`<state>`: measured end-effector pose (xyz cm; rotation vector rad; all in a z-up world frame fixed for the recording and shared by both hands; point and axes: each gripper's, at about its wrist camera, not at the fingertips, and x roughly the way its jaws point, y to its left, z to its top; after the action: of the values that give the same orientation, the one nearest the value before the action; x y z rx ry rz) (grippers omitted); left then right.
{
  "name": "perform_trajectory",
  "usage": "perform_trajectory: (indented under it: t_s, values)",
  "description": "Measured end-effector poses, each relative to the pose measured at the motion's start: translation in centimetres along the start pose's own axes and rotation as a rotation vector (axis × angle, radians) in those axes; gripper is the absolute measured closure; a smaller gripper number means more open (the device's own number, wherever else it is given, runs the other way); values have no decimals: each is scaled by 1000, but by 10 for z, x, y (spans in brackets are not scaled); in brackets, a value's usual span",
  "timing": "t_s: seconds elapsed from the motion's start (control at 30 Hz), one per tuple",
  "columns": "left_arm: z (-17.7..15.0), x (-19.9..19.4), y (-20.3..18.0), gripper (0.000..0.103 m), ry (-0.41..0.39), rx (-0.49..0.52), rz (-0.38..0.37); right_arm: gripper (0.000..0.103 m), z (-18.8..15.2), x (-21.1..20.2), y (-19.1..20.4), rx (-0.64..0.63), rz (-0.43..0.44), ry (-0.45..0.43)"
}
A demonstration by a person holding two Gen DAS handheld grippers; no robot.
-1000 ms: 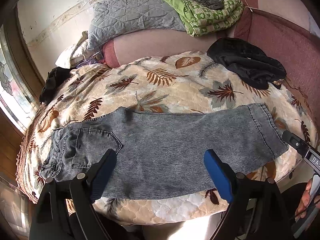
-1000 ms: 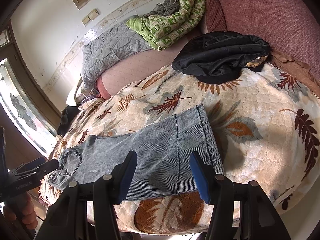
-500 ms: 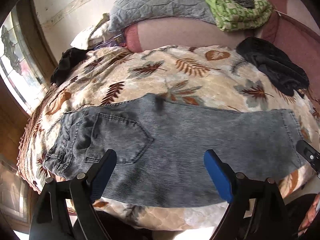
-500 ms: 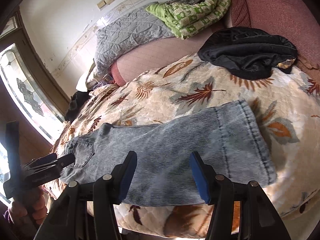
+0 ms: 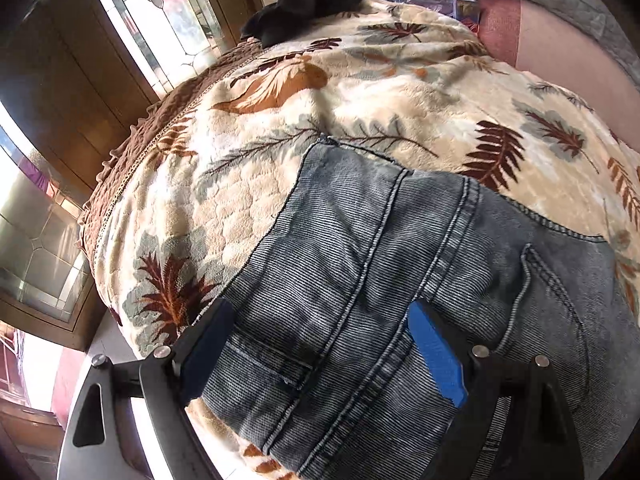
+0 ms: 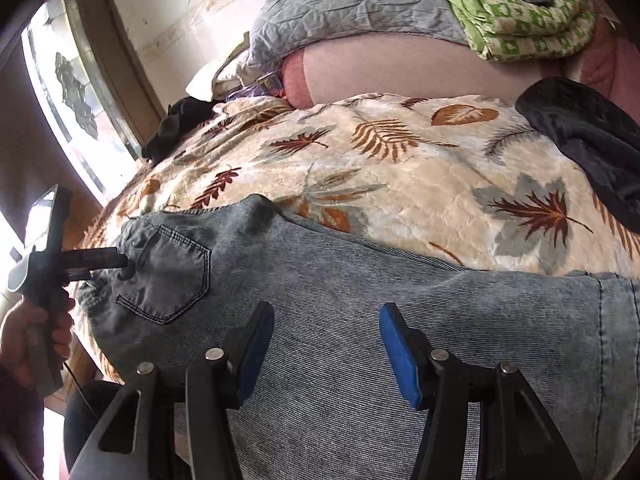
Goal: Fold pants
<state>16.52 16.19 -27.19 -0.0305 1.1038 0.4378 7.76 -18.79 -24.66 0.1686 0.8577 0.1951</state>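
Note:
Grey-blue jeans (image 6: 360, 304) lie flat across the near edge of the bed, folded lengthwise, waist to the left, hem to the right. In the left wrist view their waistband and back seam (image 5: 360, 280) fill the lower middle. My left gripper (image 5: 316, 320) is open, low over the waist end, with denim between its blue fingers (image 5: 436, 356). It shows from outside in the right wrist view (image 6: 100, 264) by the back pocket. My right gripper (image 6: 326, 340) is open just above the mid-leg.
A leaf-patterned blanket (image 6: 400, 168) covers the bed. A black garment (image 6: 592, 140) lies at the right, another (image 5: 308, 4) near the window. Grey quilt (image 6: 352, 12) and green bedding (image 6: 516, 12) are piled at the headboard. Wooden window wall (image 5: 72, 80) stands left.
My left gripper has moved left and down onto the waist end of the jeans. My right gripper has dropped closer over the middle of the leg, shifting left from the hem.

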Motion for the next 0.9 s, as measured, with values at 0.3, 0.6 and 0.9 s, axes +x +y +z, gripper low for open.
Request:
perform_trajectory:
  t_s: [0.3, 0.6, 0.9]
  values:
    - [13, 29, 2, 0, -14, 27, 41, 43, -22, 25, -25, -111, -254, 135]
    - [-8, -39, 4, 0, -69, 32, 8, 42, -20, -31, -83, 83, -282, -9]
    - [-86, -113, -51, 0, -163, 244, -153, 42, -33, -40, -72, 24, -308, -1]
